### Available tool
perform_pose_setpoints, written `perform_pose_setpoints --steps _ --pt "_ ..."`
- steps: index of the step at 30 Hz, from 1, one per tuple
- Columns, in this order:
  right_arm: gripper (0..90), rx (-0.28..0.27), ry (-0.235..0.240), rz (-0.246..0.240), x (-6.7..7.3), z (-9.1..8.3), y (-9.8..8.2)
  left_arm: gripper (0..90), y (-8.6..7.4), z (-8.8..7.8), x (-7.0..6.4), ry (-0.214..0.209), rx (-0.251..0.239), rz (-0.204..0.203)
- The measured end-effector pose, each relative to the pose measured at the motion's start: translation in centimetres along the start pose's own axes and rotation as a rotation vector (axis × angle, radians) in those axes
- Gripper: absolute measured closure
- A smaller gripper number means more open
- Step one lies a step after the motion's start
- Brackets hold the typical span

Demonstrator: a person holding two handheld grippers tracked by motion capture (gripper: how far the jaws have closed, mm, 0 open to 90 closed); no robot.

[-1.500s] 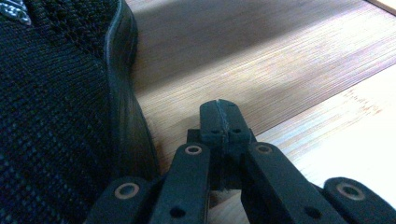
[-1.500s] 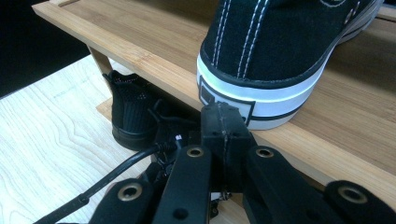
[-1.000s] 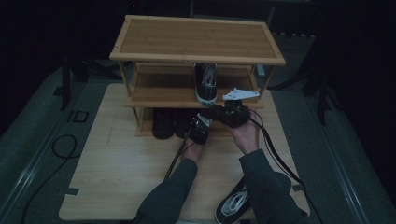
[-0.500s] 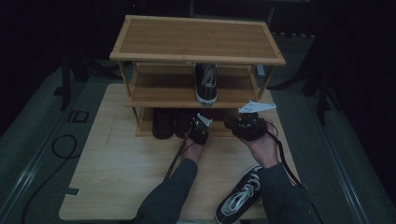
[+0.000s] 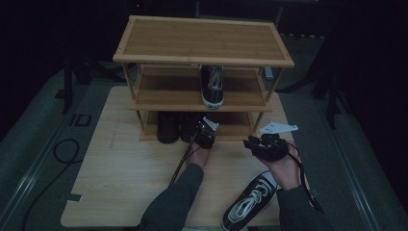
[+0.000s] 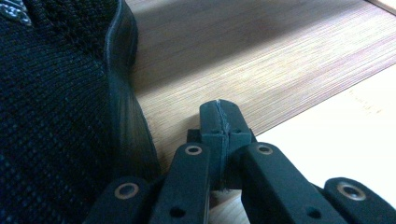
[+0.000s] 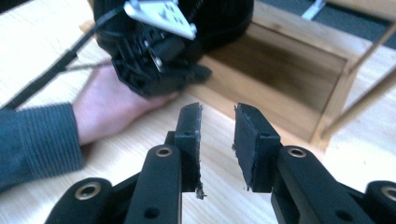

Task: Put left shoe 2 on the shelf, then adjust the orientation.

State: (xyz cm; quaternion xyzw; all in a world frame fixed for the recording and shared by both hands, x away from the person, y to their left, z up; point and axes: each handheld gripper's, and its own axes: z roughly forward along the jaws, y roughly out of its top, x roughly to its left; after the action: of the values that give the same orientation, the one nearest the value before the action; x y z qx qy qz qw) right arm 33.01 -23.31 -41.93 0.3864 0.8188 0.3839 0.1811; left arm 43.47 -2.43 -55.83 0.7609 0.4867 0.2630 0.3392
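Note:
My left gripper [image 5: 202, 131] rests at the front of the wooden rack's [image 5: 202, 60] bottom shelf, shut with nothing in it. In the left gripper view its tips [image 6: 219, 116] lie on the shelf board right beside a black knit shoe [image 6: 56, 121]. My right gripper [image 5: 251, 143] hovers over the table in front of the rack's right leg. Its jaws [image 7: 217, 128] have just been opening and stand apart with nothing between them. A black-and-white sneaker [image 5: 250, 202] lies on the table near the front edge, under my right forearm.
Another black-and-white sneaker [image 5: 212, 86] stands on the middle shelf. Two dark shoes [image 5: 169, 126] sit on the bottom shelf's left half. The left gripper's cable [image 5: 182, 159] trails over the table. In the right gripper view the left hand [image 7: 112, 109] and its gripper lie just ahead.
The right hand has moved right and back from the rack's front, uncovering the sneaker on the table. Its jaws have parted a little. The left hand has stayed put.

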Motion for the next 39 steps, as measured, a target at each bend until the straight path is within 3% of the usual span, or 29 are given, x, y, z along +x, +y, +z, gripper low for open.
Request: perform_pose_setpoints --steps 7,32,39 --pt "70.4 -0.022 0.004 0.06 -0.5 -1.1 -1.6 90.0 0.0 0.0 0.0 0.001 0.0 0.001" --pt "69.5 -0.017 0.007 0.095 -1.2 -2.3 -3.4 90.0 0.0 0.0 0.0 -0.002 0.0 0.0" --pt "81.5 0.009 -0.006 0.098 -1.4 -2.3 -4.5 90.0 0.0 0.0 0.1 -0.003 0.0 -0.002"
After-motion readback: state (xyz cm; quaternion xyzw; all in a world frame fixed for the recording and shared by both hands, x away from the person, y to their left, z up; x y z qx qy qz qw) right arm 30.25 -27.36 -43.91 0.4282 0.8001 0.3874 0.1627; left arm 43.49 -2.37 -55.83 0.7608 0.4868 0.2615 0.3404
